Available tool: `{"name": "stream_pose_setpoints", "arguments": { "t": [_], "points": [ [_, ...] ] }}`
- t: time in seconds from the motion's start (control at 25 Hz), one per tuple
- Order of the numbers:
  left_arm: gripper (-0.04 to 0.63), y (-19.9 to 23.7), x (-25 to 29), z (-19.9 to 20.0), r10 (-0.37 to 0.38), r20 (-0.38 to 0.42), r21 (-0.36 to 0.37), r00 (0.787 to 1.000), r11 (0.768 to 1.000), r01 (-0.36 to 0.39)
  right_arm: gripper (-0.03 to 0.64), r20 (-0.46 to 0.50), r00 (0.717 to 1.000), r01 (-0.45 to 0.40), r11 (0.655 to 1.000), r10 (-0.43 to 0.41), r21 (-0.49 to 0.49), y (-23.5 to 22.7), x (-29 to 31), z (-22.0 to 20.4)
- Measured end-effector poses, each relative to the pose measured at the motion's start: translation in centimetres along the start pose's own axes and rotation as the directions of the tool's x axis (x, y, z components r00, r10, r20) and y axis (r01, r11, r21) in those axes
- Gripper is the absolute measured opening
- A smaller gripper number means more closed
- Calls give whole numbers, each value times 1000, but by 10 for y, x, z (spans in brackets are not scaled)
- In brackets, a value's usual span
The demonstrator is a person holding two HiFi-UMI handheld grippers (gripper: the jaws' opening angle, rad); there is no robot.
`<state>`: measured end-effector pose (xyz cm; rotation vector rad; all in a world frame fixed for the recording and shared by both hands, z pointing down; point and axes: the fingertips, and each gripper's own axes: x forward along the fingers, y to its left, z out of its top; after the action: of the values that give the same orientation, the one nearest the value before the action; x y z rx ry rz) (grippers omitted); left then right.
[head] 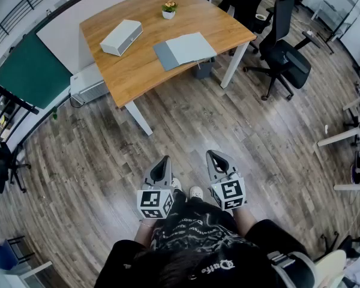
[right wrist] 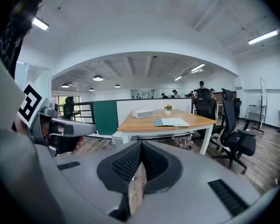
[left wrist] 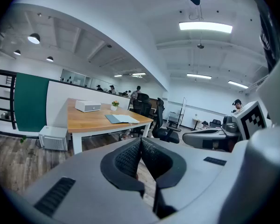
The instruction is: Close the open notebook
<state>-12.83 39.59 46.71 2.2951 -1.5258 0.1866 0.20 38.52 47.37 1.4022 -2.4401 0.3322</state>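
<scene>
The open notebook lies flat on the wooden table, near its right front edge, with a grey cover on the left and pale pages to the right. It shows small and far off as the notebook in the left gripper view and the notebook in the right gripper view. My left gripper and right gripper are held side by side close to the person's body, well short of the table. Both are shut with nothing between the jaws.
On the table stand a white box at the left and a small potted plant at the back. A black office chair is to the table's right. A white unit sits on the wood floor left of the table.
</scene>
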Motion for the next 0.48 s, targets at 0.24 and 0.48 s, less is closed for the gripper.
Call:
{"name": "stream_pose_setpoints", "arguments": {
  "t": [0.24,0.48],
  "points": [
    [21,-10,-12,-4,3,-2,7,1000,1000,-3,5,-10,1000,-2,1000,2,1,1,-21,-9],
    [23,-9,-13,-4,9,10,7,1000,1000,-9,6,-1,1000,21,1000,-21,4,-12,-27,-13]
  ]
}}
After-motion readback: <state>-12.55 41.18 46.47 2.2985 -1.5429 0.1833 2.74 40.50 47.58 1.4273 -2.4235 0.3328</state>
